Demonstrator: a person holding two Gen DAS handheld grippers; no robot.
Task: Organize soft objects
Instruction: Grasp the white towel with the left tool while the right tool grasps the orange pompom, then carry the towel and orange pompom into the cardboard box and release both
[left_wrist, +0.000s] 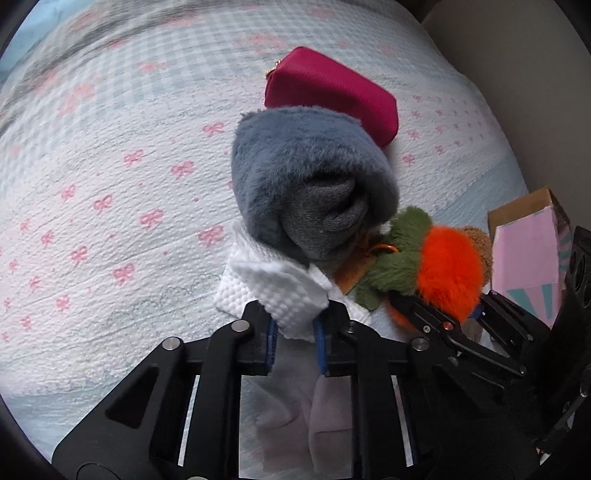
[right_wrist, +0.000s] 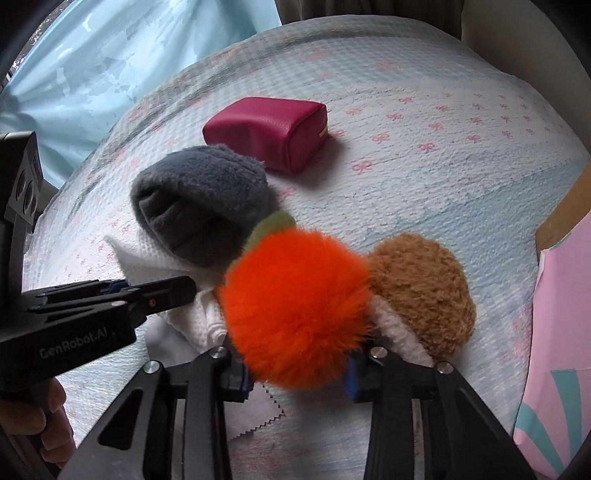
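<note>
Hand (right_wrist: 44, 417) on left tool: right view only | pouch (left_wrist: 332, 92): both

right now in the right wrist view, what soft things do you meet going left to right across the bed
white cloth → grey plush roll → orange pompom → brown plush

Lit by soft, even daylight, brightest at the pale blue curtain (right_wrist: 92, 66) in the right wrist view. No glare; only faint shadows beside the magenta pouch (right_wrist: 273, 129) and under the grey plush (left_wrist: 310, 184). Strongly bowed by fisheye, with black corners. Blurred and smeared toward the upper left rim of the bedspread (left_wrist: 74, 66); sharp at centre.
</note>
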